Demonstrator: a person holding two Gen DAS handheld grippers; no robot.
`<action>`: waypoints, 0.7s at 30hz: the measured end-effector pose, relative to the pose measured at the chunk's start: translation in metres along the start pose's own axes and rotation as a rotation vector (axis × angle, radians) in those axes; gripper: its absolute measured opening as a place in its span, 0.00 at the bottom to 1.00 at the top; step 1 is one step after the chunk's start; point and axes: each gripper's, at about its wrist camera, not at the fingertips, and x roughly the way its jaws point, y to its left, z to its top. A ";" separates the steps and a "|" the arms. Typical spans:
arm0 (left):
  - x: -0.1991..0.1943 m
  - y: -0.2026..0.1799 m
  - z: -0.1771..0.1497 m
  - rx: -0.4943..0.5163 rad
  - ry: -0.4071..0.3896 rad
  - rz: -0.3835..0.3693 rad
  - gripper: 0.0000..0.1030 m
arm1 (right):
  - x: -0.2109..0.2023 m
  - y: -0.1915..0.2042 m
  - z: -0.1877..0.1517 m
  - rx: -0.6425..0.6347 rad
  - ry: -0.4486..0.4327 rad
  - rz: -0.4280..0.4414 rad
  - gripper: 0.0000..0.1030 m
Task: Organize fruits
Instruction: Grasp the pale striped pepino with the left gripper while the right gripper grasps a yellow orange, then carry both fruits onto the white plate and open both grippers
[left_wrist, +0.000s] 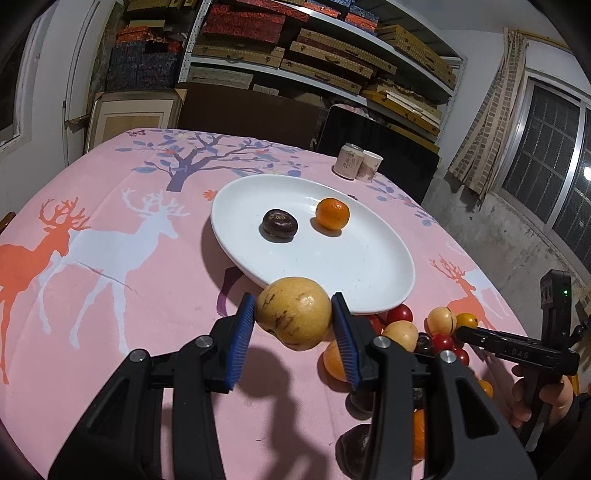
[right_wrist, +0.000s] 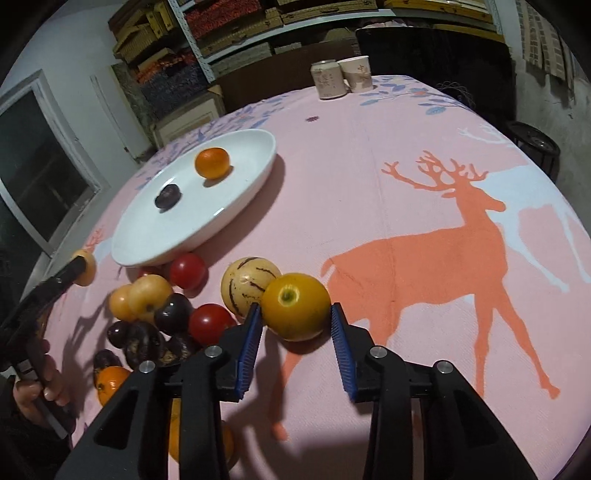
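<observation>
My left gripper (left_wrist: 293, 314) is shut on a pale yellow streaked melon (left_wrist: 293, 312) and holds it just in front of the white oval plate (left_wrist: 369, 266). The plate holds an orange (left_wrist: 332, 213) and a dark purple fruit (left_wrist: 279, 225). My right gripper (right_wrist: 295, 312) is shut on a yellow-orange tomato (right_wrist: 295, 306), just above the cloth. A pile of red, yellow and dark fruits (right_wrist: 162, 314) lies left of it, with another streaked melon (right_wrist: 249, 282). The left gripper also shows in the right wrist view (right_wrist: 79, 271).
A pink tablecloth with deer prints (right_wrist: 424, 184) covers the round table. A can and a paper cup (right_wrist: 341, 79) stand at the far edge. Shelves of boxes (left_wrist: 314, 44) stand behind the table.
</observation>
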 end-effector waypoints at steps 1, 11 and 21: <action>0.000 -0.001 0.000 0.002 0.000 0.002 0.40 | -0.001 0.002 -0.001 -0.010 -0.004 -0.006 0.37; -0.002 0.001 0.000 -0.003 -0.018 0.011 0.40 | -0.020 0.018 -0.007 -0.055 -0.072 -0.024 0.36; -0.009 -0.002 -0.001 0.018 -0.014 0.035 0.40 | -0.050 0.031 0.004 -0.077 -0.126 0.017 0.36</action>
